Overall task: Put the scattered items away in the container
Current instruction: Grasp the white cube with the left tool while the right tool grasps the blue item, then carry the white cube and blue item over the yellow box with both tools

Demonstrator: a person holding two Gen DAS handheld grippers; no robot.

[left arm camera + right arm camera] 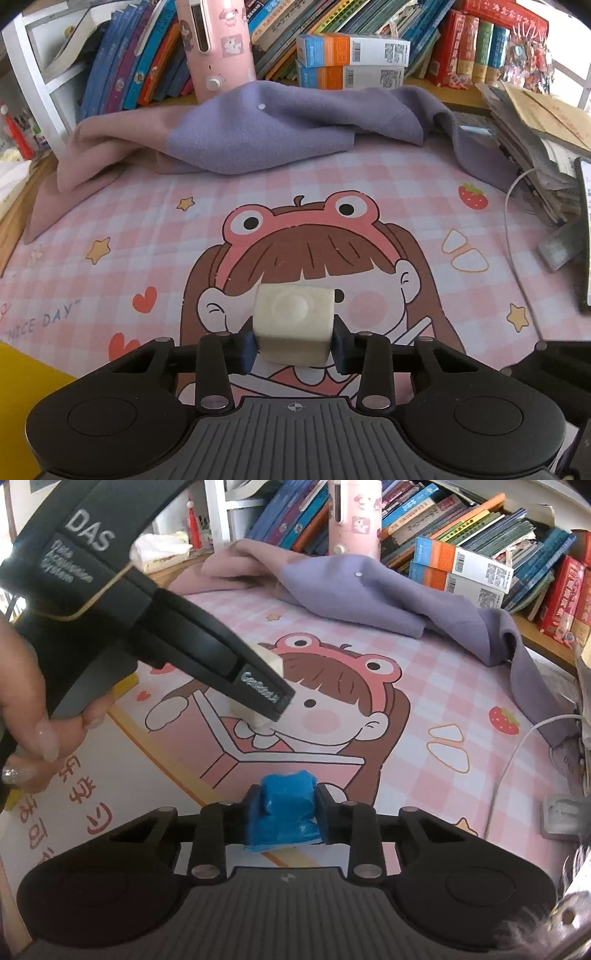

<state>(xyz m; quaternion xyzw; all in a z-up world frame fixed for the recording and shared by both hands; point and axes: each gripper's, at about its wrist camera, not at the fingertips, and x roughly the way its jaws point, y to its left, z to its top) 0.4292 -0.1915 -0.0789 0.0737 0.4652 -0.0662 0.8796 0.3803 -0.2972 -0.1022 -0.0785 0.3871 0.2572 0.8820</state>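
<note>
A: On the desk, a pink checked cartoon mat [155, 206] covers most of the surface, with a purple and pink cloth [236, 136] heaped at its far side below a shelf of books [140, 62].

B: And the grippers?

A: Each is clamped on one small item. The left gripper [295, 341] pinches a white cube [293, 319] low over the mat. The right gripper [284, 812] squeezes a blue wrapped lump [284, 808].

B: Where's the container?

A: Possibly the yellow edge [22, 373] at lower left, but too little shows to be sure.

B: What could go wrong?

A: The cube is smooth and held only by its sides, so a quick lift may let it twist out. The blue wrapping looks soft and could slip. Both tools sit close together and might knock.
</note>
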